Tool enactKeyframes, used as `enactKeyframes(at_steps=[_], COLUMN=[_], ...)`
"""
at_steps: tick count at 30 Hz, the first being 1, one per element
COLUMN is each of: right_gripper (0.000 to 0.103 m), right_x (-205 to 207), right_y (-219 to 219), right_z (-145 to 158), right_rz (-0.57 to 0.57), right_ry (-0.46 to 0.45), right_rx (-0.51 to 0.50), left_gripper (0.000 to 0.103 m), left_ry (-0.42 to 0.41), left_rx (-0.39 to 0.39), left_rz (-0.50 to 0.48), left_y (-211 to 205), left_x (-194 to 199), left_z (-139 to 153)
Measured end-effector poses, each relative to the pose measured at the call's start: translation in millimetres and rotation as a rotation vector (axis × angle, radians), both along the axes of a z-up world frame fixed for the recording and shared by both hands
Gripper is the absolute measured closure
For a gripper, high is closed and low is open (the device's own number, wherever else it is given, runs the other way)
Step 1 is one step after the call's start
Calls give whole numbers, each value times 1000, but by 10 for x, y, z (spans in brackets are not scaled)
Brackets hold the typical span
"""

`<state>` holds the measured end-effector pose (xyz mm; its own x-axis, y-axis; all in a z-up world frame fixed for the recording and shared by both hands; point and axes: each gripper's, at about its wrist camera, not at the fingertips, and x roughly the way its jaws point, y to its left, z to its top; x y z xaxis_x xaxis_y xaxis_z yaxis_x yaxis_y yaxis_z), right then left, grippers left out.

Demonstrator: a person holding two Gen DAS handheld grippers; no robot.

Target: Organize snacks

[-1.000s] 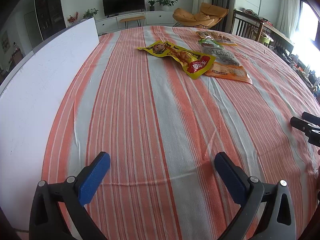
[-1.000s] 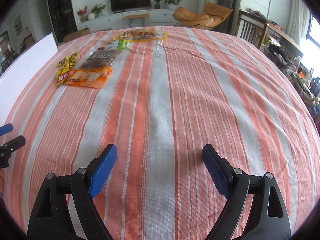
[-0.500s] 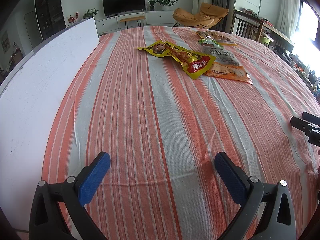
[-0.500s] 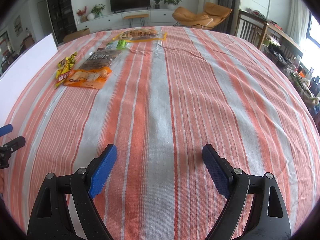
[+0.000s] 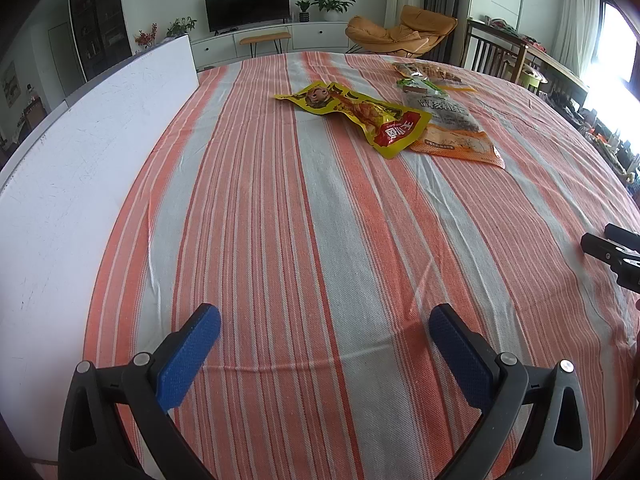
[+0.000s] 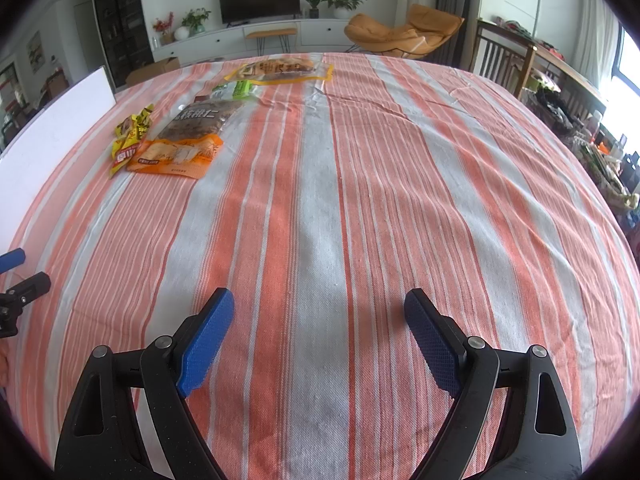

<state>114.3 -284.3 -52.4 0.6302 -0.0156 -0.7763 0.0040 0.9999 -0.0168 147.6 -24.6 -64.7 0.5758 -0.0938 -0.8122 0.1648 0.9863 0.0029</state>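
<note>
Several snack packets lie at the far side of the striped tablecloth. A yellow and red packet lies nearest, with an orange packet and a dark clear packet to its right. A green packet and a yellow-edged packet lie beyond. In the right wrist view they are at the far left: yellow, orange, dark, yellow-edged. My left gripper is open and empty, low over the cloth. My right gripper is open and empty too.
A white board runs along the table's left edge. The orange and grey striped cloth covers the table. Chairs stand at the far right. The right gripper's tip shows at the left view's right edge.
</note>
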Motion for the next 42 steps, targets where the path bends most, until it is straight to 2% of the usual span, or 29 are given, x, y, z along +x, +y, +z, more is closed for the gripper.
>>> enactKeyframes(at_steps=[10, 15, 19, 30, 32, 33, 35, 37, 41, 42], right_gripper=[14, 14, 14, 13, 11, 6, 6, 7, 8, 8], right_x=[1, 2, -3, -12, -7, 3, 60, 187, 718, 837], right_y=[1, 1, -20, -9, -6, 0, 25, 50, 128, 174], right_z=[2, 2, 10, 5, 2, -1, 3, 38, 228, 267], right_rz=[0, 1, -1, -7, -3, 7, 27, 34, -1, -8], right_ry=[0, 0, -2, 2, 3, 10, 33, 67, 80, 73], right_rx=[1, 3, 10, -3, -3, 1, 3, 40, 261, 285], left_gripper=[0, 0, 0, 0, 0, 0, 0, 0, 0, 0], left_ry=[0, 36, 0, 1, 1, 1, 1, 1, 0, 1], left_rx=[0, 10, 4, -1, -2, -2, -2, -1, -1, -1], left_rz=[0, -47, -31, -30, -29, -30, -30, -30, -30, -30], left_y=[0, 20, 66, 84, 85, 85, 85, 86, 86, 86], left_x=[-1, 113, 90, 97, 100, 98, 100, 99, 100, 98], left_z=[-1, 17, 6, 4, 3, 3, 2, 4, 4, 4])
